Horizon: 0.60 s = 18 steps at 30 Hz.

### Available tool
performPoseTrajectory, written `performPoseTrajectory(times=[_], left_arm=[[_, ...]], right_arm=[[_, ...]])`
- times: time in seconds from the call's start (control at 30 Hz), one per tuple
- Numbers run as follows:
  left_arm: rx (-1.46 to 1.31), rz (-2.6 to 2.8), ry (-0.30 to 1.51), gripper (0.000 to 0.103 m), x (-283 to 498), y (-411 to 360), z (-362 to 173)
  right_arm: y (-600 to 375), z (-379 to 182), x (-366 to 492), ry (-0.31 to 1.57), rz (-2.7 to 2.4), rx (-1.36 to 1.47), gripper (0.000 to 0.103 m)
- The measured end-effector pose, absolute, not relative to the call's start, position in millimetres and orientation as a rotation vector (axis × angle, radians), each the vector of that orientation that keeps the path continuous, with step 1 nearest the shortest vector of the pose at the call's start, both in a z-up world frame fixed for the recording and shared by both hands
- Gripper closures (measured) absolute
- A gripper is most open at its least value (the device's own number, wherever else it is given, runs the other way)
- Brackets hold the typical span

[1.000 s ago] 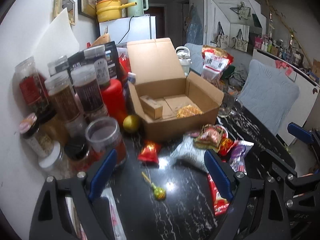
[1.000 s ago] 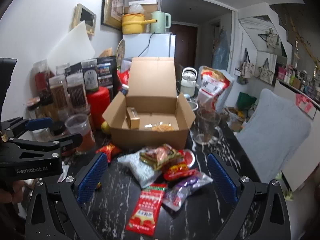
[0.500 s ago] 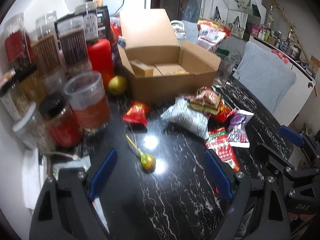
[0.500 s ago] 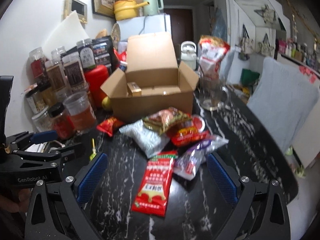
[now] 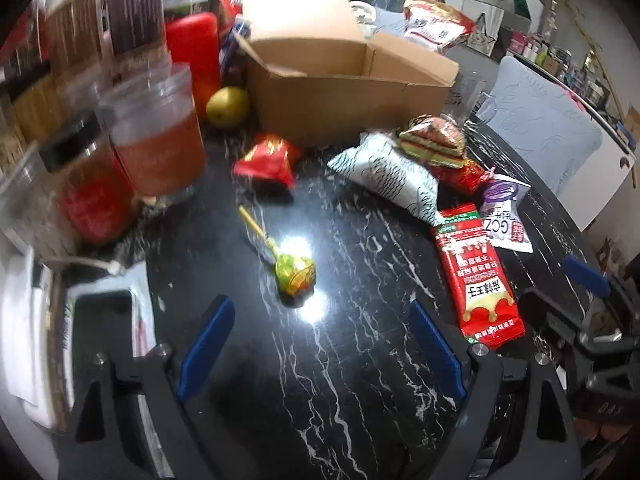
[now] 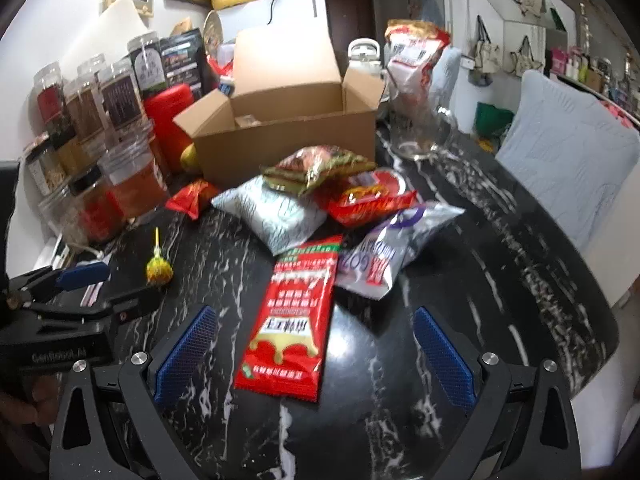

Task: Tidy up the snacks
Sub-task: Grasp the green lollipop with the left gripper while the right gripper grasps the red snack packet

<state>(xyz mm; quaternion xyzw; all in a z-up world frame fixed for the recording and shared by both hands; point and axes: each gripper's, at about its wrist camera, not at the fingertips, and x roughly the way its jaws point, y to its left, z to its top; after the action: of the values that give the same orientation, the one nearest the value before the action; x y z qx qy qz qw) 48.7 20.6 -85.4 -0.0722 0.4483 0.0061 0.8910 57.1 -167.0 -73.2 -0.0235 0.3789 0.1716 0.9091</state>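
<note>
**Both tongs spread wide above snacks lying loose on the table**

At far left, jars [image 6: 120, 176] crowd against the wall, a clear tub of reddish stuff [image 5: 154, 132] nearest the table's middle. Behind them stands a red canister [image 5: 192, 44], with a yellow-green fruit [image 5: 228, 106] just beside the front left corner of the box [image 5: 344, 96]. The cardboard box is open, its lid flap upright at the back.

The left gripper [image 5: 320, 344] hangs over the dark marble table [image 5: 360, 400] with its blue pads wide apart and nothing between them. The lollipop [image 5: 294, 274] lies just ahead of the gap, its yellow stick pointing away toward the jars. A small red packet [image 5: 266, 160] sits beyond it, near the box front.

Further right comes the heap: a white pouch [image 6: 272, 212] with a brown-green pack [image 6: 320, 166] resting on its far end, a red wrapper [image 6: 368, 200] touching both, and a purple-and-white bag [image 6: 384, 248] at the right edge. A long red sachet [image 6: 292, 320] lies flat in front of the heap, its far end touching the white pouch and purple bag.

The right gripper [image 6: 316, 356] is also fully parted and grips nothing; the sachet's near end lies between its blue pads, in line with the gap. A glass mug [image 6: 424, 132] stands right of the box, and a pale blue cushioned chair [image 6: 568, 168] is at the table's right side.
</note>
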Motion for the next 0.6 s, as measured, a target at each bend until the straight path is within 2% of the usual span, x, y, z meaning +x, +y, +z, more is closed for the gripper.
performPoseTrajectory(times=[0.1, 0.17, 0.23, 0.3, 0.37, 0.4, 0.43, 0.47, 0.5, 0.6], left_arm=[[-0.175, 0.025, 0.934, 0.014, 53, 26, -91], [-0.193, 0.035, 0.931, 0.019, 57, 29, -93], [-0.215, 0.044, 0.948, 0.029, 63, 31, -97], [-0.232, 0.045, 0.975, 0.042, 71, 33, -103], [-0.235, 0.050, 0.986, 0.050, 77, 33, -107], [-0.232, 0.060, 0.985, 0.059, 78, 32, -108], [-0.226, 0.073, 0.975, 0.064, 80, 32, -108], [-0.224, 0.080, 0.968, 0.073, 81, 32, -108], [-0.219, 0.089, 0.972, 0.078, 82, 32, -109], [-0.200, 0.073, 0.978, 0.078, 86, 28, -110]], right_arm=[[-167, -82, 59, 0.809, 0.370, -0.031, 0.002], [-167, -86, 61, 0.826, 0.373, -0.022, 0.002], [-168, -91, 65, 0.848, 0.368, -0.017, 0.002], [-167, -94, 69, 0.864, 0.364, -0.014, 0.008], [-167, -98, 73, 0.885, 0.362, -0.015, 0.009], [-166, -99, 75, 0.889, 0.362, -0.014, 0.009], [-166, -100, 77, 0.894, 0.363, -0.014, 0.009], [-165, -101, 80, 0.900, 0.363, -0.016, 0.009], [-164, -102, 82, 0.904, 0.363, -0.019, 0.009], [-162, -103, 88, 0.910, 0.371, -0.020, 0.009]])
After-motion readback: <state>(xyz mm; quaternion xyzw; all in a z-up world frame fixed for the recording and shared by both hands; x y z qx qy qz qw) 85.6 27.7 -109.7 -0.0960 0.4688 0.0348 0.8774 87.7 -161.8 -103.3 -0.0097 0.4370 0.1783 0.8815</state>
